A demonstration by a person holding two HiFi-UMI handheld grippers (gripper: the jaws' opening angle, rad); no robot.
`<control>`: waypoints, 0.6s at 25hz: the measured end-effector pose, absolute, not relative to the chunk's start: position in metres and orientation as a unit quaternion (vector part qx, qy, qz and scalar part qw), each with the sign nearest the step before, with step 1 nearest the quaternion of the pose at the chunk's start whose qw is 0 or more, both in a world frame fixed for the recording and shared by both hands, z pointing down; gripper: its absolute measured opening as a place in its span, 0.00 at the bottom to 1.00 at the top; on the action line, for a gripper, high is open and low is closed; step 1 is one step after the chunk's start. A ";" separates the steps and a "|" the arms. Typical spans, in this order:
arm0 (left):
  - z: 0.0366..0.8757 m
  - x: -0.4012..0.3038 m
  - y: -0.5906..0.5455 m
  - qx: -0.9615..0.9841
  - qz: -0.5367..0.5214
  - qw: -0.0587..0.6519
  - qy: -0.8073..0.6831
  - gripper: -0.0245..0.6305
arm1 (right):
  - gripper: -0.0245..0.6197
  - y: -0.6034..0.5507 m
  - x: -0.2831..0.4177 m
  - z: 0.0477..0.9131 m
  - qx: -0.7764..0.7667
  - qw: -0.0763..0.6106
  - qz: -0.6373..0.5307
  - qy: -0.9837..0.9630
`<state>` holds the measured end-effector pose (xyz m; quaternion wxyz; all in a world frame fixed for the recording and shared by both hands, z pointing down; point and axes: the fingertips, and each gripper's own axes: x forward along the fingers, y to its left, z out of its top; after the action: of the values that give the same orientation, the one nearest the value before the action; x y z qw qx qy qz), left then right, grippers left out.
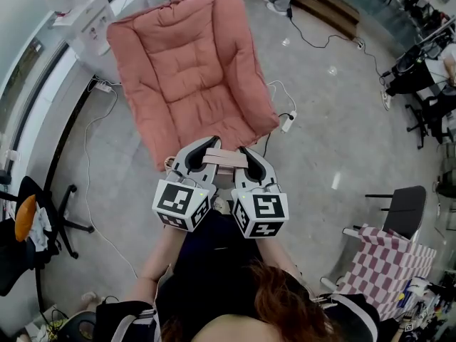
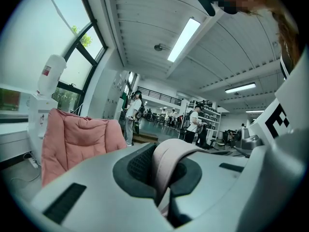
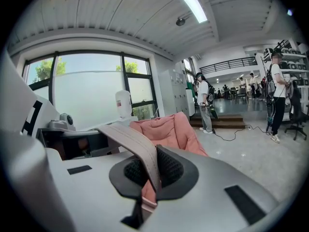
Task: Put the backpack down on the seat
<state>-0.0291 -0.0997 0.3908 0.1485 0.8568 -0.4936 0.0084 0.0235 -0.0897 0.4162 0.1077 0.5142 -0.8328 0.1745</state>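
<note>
A pale pink strap (image 1: 224, 160) of the backpack spans between my two grippers, which are held side by side in front of the person. My left gripper (image 1: 209, 147) is shut on one end of the strap (image 2: 166, 158), and my right gripper (image 1: 246, 152) is shut on the other end (image 3: 130, 139). A dark mass (image 1: 214, 251) hangs below the grippers; I cannot tell if it is the backpack's body or clothing. The seat, a pink cushioned chair (image 1: 189, 70), stands just beyond the grippers, and it also shows ahead in both gripper views (image 2: 77, 139) (image 3: 166, 127).
A white water dispenser (image 1: 89, 20) stands left of the chair by the window. A power strip (image 1: 288, 122) and cables lie on the floor to the chair's right. A black office chair (image 1: 28, 219) is at the left, and a checkered chair (image 1: 388, 258) at the right. People stand far back (image 3: 205, 105).
</note>
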 end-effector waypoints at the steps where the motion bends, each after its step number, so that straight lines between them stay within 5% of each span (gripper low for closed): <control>1: 0.392 -0.030 -0.105 0.856 0.008 0.151 -0.494 0.06 | 0.09 -0.095 0.022 0.417 0.514 0.109 0.176 -0.832; 15: 0.407 -0.038 -0.171 0.856 0.020 0.172 -0.487 0.06 | 0.09 -0.166 0.013 0.432 0.517 0.117 0.193 -0.826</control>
<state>-0.0375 -0.1707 0.4072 0.1716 0.8559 -0.4875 0.0203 0.0135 -0.1661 0.4325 0.1175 0.5166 -0.8259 0.1930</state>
